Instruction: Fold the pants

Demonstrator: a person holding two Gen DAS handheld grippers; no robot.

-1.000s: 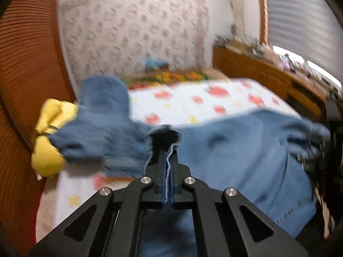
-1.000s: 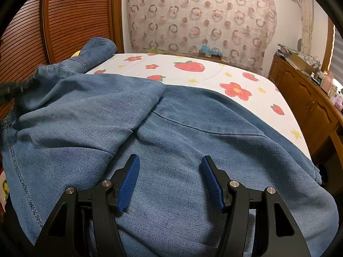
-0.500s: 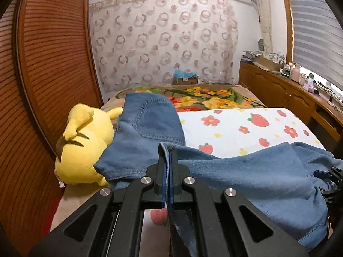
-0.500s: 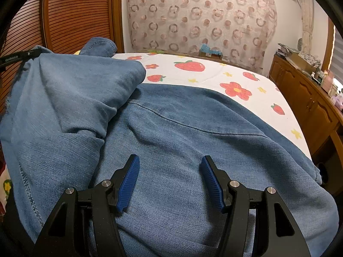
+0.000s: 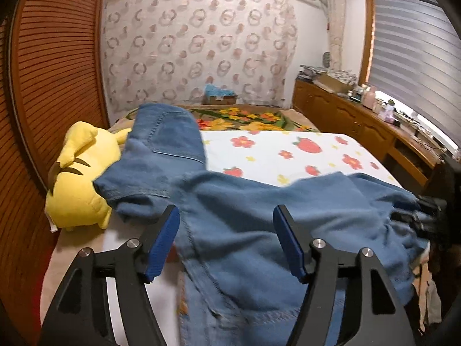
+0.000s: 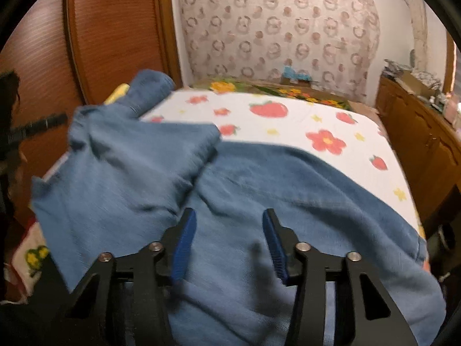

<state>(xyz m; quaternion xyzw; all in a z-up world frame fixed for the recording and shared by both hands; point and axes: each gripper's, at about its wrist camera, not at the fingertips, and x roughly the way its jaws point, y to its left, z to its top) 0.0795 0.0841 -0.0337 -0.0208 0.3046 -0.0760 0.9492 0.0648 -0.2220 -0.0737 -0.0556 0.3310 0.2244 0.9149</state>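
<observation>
While one leg of the jeans lies doubled over beside the yellow plush, both claws, left just opening and right just narrowing, stand spread and empty, so further folds remain.

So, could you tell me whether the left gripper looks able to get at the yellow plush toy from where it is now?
Probably yes. The left gripper has just opened and holds nothing. The yellow plush toy lies uncovered beyond its left finger, with only a corner of the jeans against its side.
</observation>
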